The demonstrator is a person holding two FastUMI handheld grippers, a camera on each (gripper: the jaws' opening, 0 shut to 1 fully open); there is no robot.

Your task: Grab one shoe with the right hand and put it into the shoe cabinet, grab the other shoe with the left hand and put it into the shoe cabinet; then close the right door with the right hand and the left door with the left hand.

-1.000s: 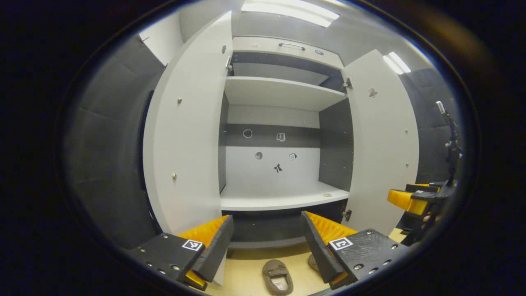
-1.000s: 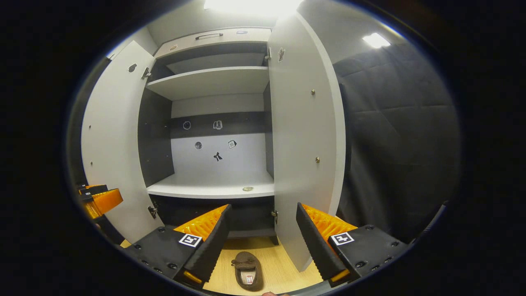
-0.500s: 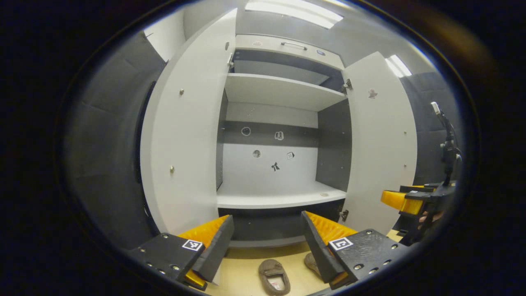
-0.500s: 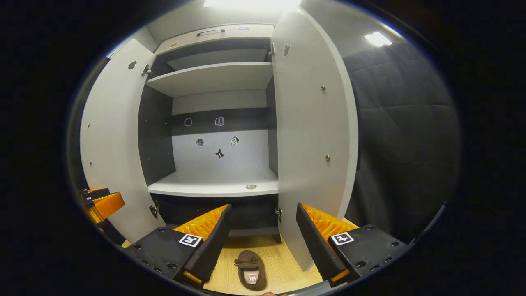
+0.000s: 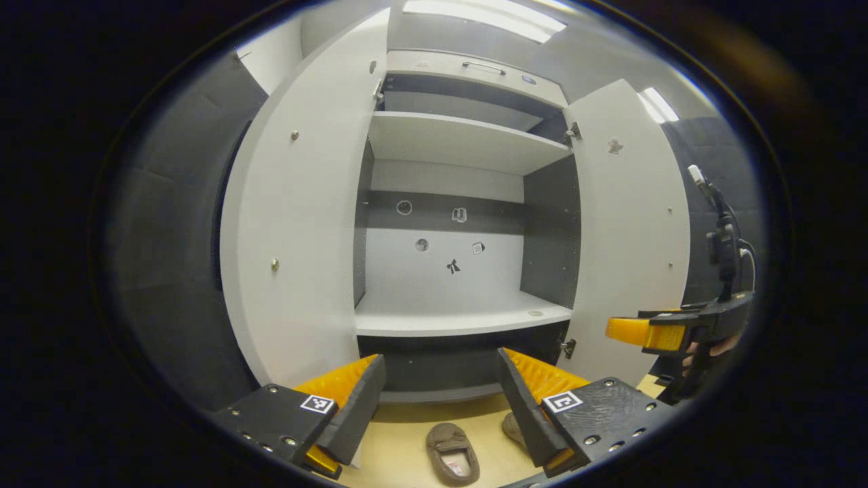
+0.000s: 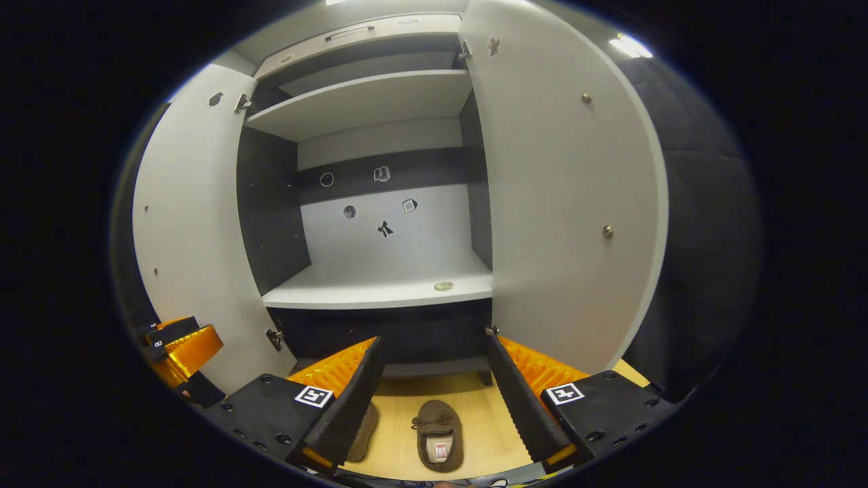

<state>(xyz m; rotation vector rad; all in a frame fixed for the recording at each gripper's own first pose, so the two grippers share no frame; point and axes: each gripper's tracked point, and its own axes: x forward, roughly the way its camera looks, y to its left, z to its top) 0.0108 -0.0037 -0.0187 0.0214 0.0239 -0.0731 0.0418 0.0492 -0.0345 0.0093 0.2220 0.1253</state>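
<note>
Both shoes lay on the wooden floor [image 6: 475, 420] in front of the open shoe cabinet [image 6: 380, 291], neither yet picked up. In the right gripper view, one brown shoe [image 6: 438, 434] sat between the spread fingers of the right gripper [image 6: 434, 400], which held nothing; the second shoe [image 6: 364, 432] lay just beside it, half hidden behind the gripper's own finger. The left gripper [image 5: 441, 400] was likewise open and empty, with a shoe [image 5: 452, 453] showing below its fingers.

The likeliest slip, as I judged it, was a poor grip: the shoes looked soft and low, so fingers closing on an edge could let one droop or drop on the way up. The two shoes lay close together, so reaching for one might nudge the other.

The right door [image 6: 563, 203] and left door [image 6: 190, 244] stood wide open, flanking the approach; a hand swinging a shoe up to the bare lower shelf [image 6: 352, 293] could clip a door edge. The two grippers worked near each other and could collide.
</note>
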